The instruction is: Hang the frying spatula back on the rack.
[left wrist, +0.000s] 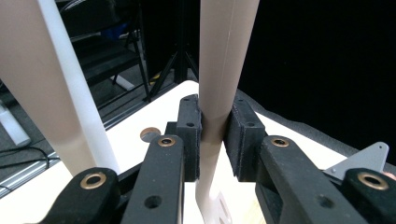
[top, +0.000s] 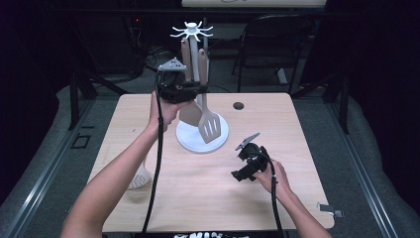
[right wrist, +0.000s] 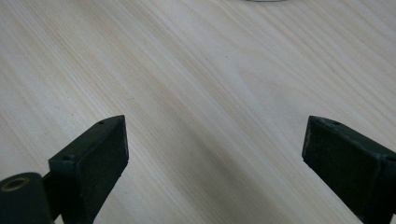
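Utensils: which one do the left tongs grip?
The slotted spatula, clamped by its handle in the left tongs; the solid spatula hangs free, the skimmer lies flat.

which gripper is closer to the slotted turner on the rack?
Left. The left gripper is clamped on the slotted turner handle, up by the rack. The right gripper sits open, low over the table, well off to the side.

Left gripper (top: pixel 190 89) raised, fingers (left wrist: pixel 190 135) clamped tight; right gripper (top: pixel 242 171) low, fingers (right wrist: pixel 100 154) spread wide
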